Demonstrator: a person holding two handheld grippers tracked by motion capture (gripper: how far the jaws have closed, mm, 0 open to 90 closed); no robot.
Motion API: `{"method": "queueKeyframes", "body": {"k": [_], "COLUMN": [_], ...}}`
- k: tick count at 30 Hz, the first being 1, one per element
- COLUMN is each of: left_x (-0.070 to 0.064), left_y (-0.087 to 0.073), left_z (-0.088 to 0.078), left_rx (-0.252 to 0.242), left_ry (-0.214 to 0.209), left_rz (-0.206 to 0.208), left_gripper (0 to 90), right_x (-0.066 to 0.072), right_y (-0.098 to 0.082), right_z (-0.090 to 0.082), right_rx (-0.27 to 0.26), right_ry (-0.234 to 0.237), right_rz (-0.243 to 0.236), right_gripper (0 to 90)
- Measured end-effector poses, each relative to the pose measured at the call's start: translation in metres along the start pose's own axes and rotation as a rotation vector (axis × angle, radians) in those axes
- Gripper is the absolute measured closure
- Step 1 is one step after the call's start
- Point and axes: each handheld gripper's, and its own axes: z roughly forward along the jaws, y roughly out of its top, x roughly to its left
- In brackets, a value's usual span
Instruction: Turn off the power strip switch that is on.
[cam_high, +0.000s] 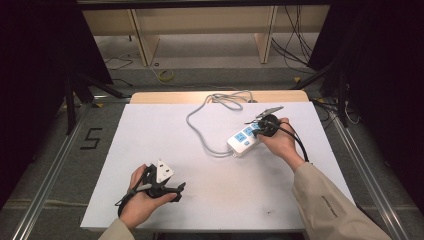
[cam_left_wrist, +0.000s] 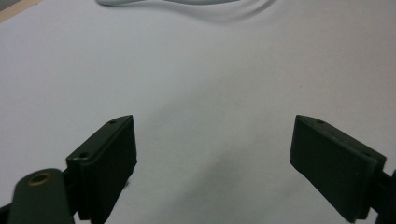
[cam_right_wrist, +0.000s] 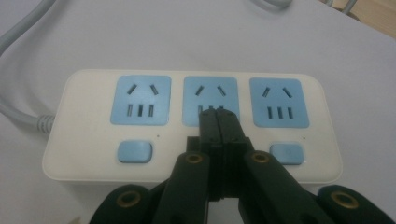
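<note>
- Nearest, the left gripper (cam_high: 161, 187) rests on the white table (cam_high: 200, 200) at near left, jaws spread wide, empty.
- Farther right, the right gripper (cam_right_wrist: 218, 122), jaws pressed together, empty, touches one power strip (cam_right_wrist: 93, 154): three blue sockets, two blue buttons visible.
- One grey cord (cam_high: 200, 135) loops far.

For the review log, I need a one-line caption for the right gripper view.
Right gripper, jaws shut, tips over the middle socket of a white three-socket power strip with blue faces.

Table (cam_high: 150, 150): white top, wooden strip along its 12 o'clock edge. Floor (cam_high: 210, 75): grey. Wooden shelf frame (cam_high: 200, 22) at 12 o'clock. Loose cables (cam_high: 292, 47) at 1 o'clock. Black "5" mark (cam_high: 91, 138) on the floor at 9 o'clock.
</note>
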Motion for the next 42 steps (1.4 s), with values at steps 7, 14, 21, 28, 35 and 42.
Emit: {"method": "queueKeyframes", "body": {"k": [7, 14, 21, 28, 35, 42], "left_x": [0.0, 0.0, 0.0, 0.0, 0.0, -0.001], "left_y": [0.0, 0.0, 0.0, 0.0, 0.0, 0.0], "left_z": [0.0, 0.0, 0.0, 0.0, 0.0, 0.0], "left_rx": [0.0, -0.001, -0.001, -0.001, -0.001, -0.002], "left_ry": [0.0, 0.0, 0.001, 0.001, 0.001, 0.001], "left_rz": [0.001, 0.002, 0.002, 0.002, 0.002, 0.002], "left_gripper": [14.4, 14.4, 14.4, 14.4, 14.4, 14.4], "right_x": [0.001, 0.001, 0.001, 0.0, 0.0, 0.001], "right_y": [0.001, 0.002, 0.006, 0.007, 0.008, 0.011], "right_z": [0.001, 0.002, 0.002, 0.002, 0.001, 0.001], "right_rx": [0.013, 0.025, 0.058, 0.073, 0.088, 0.112], "right_ry": [-0.004, -0.003, -0.004, 0.007, 0.008, 0.001], "right_rz": [-0.012, -0.016, -0.016, -0.004, 0.008, -0.007], "right_gripper": [90.0, 90.0, 90.0, 90.0, 90.0, 90.0]}}
